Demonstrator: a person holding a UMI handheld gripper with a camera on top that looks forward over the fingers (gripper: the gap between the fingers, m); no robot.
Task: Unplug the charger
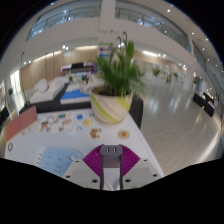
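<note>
A small white and grey charger with two dark slots on its end sits between my gripper's magenta pads. Both fingers press on its sides, so the gripper is shut on it. It is held above the near edge of a white table. No socket or power strip shows around the charger.
A potted green plant in a pale yellow pot stands on the table just beyond the fingers. Small cards and pieces and a pink board lie to the left. An orange round piece lies ahead. An open hall floor lies to the right.
</note>
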